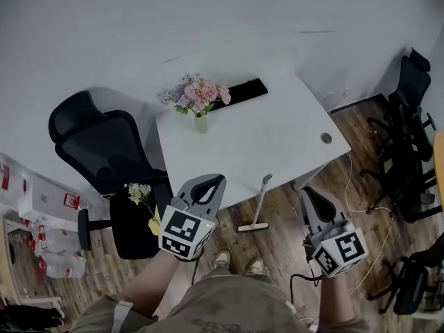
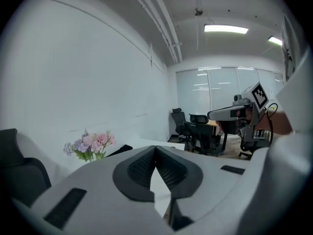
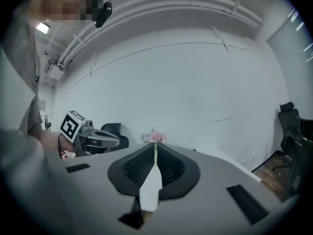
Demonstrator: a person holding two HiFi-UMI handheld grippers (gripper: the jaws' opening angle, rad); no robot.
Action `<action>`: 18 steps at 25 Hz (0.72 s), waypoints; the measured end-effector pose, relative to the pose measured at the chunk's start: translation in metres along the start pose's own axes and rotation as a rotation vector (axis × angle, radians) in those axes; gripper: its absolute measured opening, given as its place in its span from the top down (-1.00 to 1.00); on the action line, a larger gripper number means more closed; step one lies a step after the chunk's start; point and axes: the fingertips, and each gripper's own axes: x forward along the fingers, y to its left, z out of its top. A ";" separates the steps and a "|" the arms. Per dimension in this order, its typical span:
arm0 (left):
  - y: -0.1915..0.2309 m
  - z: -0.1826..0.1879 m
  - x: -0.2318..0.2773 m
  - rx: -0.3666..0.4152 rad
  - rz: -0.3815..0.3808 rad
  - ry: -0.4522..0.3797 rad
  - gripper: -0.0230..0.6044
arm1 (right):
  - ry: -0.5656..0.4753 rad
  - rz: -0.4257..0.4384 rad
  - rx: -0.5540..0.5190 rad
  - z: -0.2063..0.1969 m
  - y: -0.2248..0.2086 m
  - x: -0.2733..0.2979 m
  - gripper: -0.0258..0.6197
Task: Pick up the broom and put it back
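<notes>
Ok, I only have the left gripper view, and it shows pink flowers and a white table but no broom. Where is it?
Observer: The head view shows the broom standing on the wood floor, the top of its handle at the near edge of the white table.
Operator: Is the right gripper on it?
Observer: No. The right gripper is in the air to the right of the broom, its tongs shut with nothing between them.
Operator: Anything on the chair beside me?
Observer: Yes, a small bunch of white flowers rests on the seat of the black chair.
</notes>
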 end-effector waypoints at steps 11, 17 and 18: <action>-0.030 0.049 -0.028 0.130 -0.040 -0.131 0.87 | -0.071 0.010 0.019 0.039 0.043 -0.052 0.83; -0.055 0.032 -0.033 0.170 -0.075 -0.105 0.87 | -0.051 0.025 0.051 0.032 0.056 -0.063 0.83; -0.058 0.028 -0.034 0.162 -0.084 -0.099 0.87 | -0.046 0.021 0.055 0.028 0.055 -0.063 0.83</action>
